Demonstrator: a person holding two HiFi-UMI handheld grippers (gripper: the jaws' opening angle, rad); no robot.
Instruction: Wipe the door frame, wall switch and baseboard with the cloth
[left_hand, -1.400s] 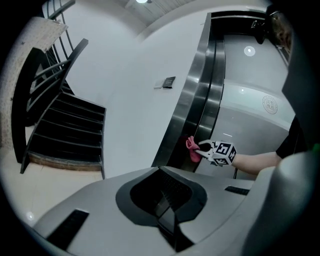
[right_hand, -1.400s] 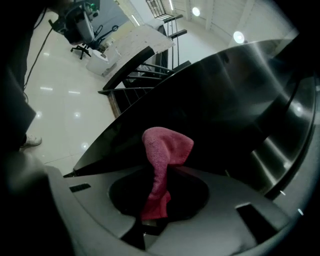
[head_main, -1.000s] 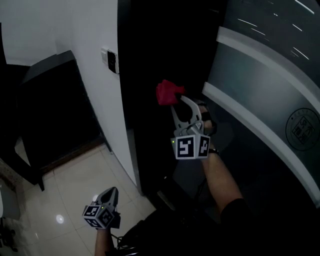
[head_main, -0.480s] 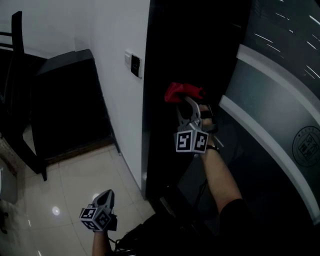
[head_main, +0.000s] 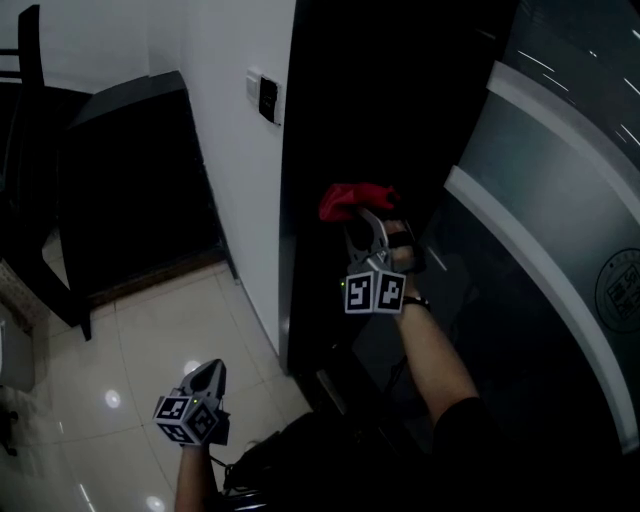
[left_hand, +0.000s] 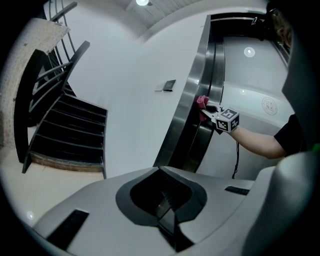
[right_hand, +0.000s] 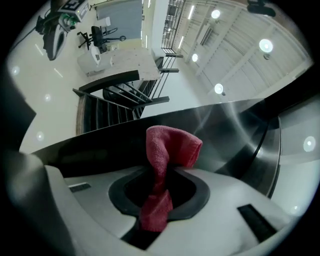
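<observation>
Being dragged down the dark door frame (head_main: 315, 130) by the right tongs (head_main: 366, 215), the red cloth (head_main: 355, 199) is being pinched tight between them & is now sitting lower vs. the wall switch (head_main: 265, 97) than 0.5 s ago, so the frame stroke is judged to be progressing downward. The left tongs (head_main: 213, 372) are being held pressed together, w/ nothing in them, low over the tiled floor (head_main: 150, 330), well apart from the work. Switch & baseboard (not made out here) are prob. being left for later.
</observation>
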